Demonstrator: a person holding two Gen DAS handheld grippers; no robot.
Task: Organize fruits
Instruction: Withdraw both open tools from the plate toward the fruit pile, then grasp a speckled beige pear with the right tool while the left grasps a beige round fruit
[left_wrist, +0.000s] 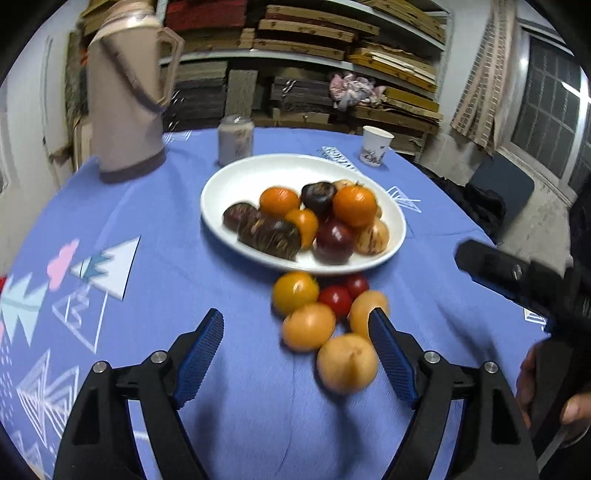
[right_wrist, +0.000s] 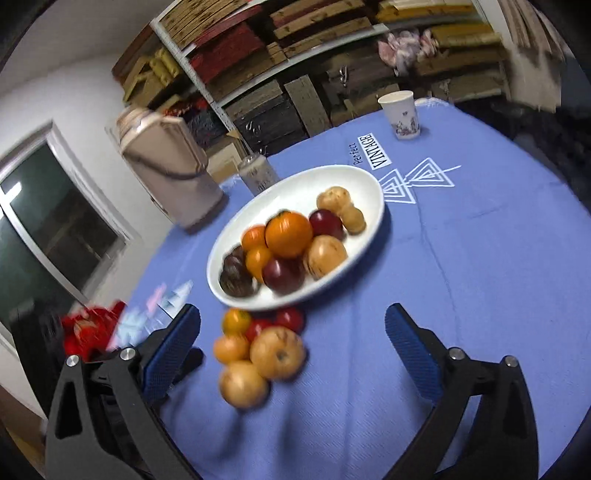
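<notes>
A white oval plate (left_wrist: 236, 177) on the blue tablecloth holds several fruits: orange, dark purple, deep red and pale yellow ones. Just in front of it a loose cluster of fruit (left_wrist: 310, 325) lies on the cloth, orange and yellow with two small red ones. My left gripper (left_wrist: 295, 317) is open above the near side of this cluster; a pale yellow fruit (left_wrist: 347, 363) lies close to its right finger, not pinched. In the right wrist view the plate (right_wrist: 354, 177) and the loose cluster (right_wrist: 258, 350) show again. My right gripper (right_wrist: 293, 310) stands wide open over them, holding nothing.
A tall beige thermos jug (left_wrist: 125, 103) stands at the back left, with a small jar (left_wrist: 236, 140) and a paper cup (left_wrist: 375, 146) behind the plate. A person's hand (left_wrist: 554, 387) and the right gripper's black frame (left_wrist: 517, 277) are at the right. Shelves of stacked boards stand beyond the table.
</notes>
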